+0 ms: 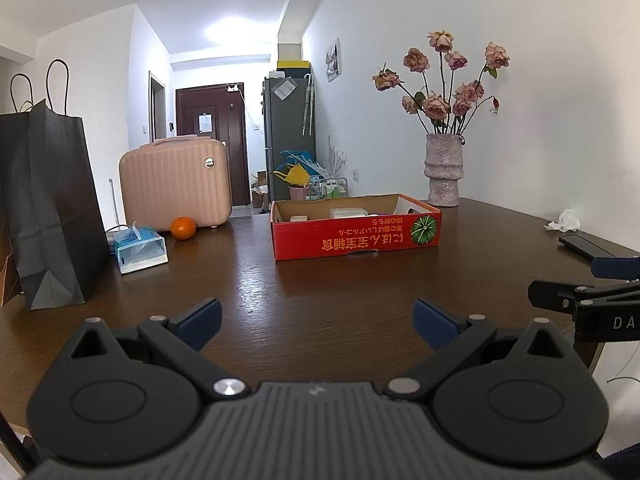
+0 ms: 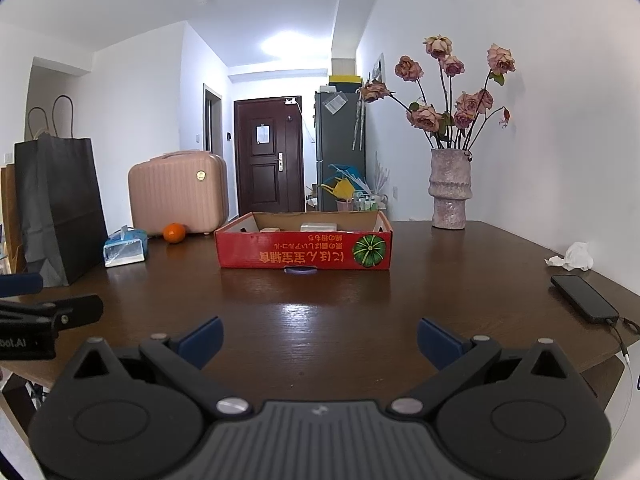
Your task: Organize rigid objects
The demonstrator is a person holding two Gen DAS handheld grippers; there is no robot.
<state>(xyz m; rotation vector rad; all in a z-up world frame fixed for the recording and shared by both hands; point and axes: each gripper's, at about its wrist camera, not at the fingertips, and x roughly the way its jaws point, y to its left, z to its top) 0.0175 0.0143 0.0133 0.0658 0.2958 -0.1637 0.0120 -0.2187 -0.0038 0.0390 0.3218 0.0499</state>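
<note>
Both tools hang low over the near edge of the table (image 2: 320,292), at the bottom of each frame, and hold nothing. The left tool (image 1: 316,322) has its 2 blue-tipped fingers spread wide apart with bare wood between them; the right tool (image 2: 319,342) is spread the same way.

The red cardboard box (image 2: 303,250) sits at mid-frame in both views, well ahead of the tools, with its long printed side facing them. Over its front wall a few small packs show inside: a pale flat one (image 1: 347,213) near the middle and a tan one (image 1: 299,219) to its left. What else lies inside is hidden by the wall.

This scene fits 2 stages: the small things are already gathered in the box and the tools are clear of it, or more loose things are yet to go in. Loose on the table are an orange (image 1: 183,227) and a tissue pack (image 1: 140,249) at mid-left, a phone (image 2: 584,298) with a cable at the right edge, and a crumpled tissue (image 2: 573,257) just beyond it.

To work well from here, in my judgement, any reach toward the box should come in from above its rim, since the front wall blocks a level approach. The fingers are wide enough for a small pack. The vase (image 2: 449,188) of dried roses stands upper right, near the box's far corner, so the right tool should keep its sweep low and short there, and clear of the phone cable
</note>
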